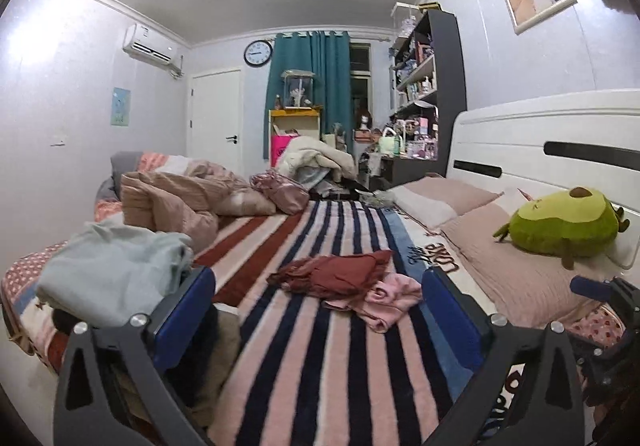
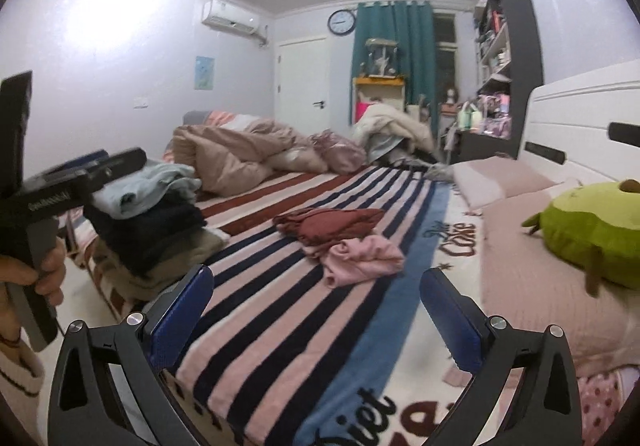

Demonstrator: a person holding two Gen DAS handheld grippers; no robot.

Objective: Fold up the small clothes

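On the bed, a plush blanket striped in pink, navy and dark red (image 1: 320,346) carries two small garments near its middle, toward the headboard-side edge where a blue band runs along it. The rust-red crumpled fabric garment (image 1: 340,272) lies loosely bunched, with wrinkled folds and a ragged outline, not flattened. Touching its near side is the pale pink soft knit garment (image 1: 390,296), also rumpled into a lump with one edge curling outward; in the right wrist view the same pair shows as the red piece (image 2: 328,224) with the pink piece (image 2: 360,258) pressed against it. Both lie unfolded and untouched. The left claw (image 1: 318,286) hangs above the blanket with its blue-padded fingers spread wide, nothing between them. The right claw (image 2: 316,284) is likewise spread wide and empty, above the blanket's near part. By the bed's left edge stands a stack of folded clothes topped by a light blue-grey piece (image 2: 148,186). A green avocado-shaped plush toy (image 1: 568,224) rests on the pink pillows by the white headboard (image 1: 540,126).
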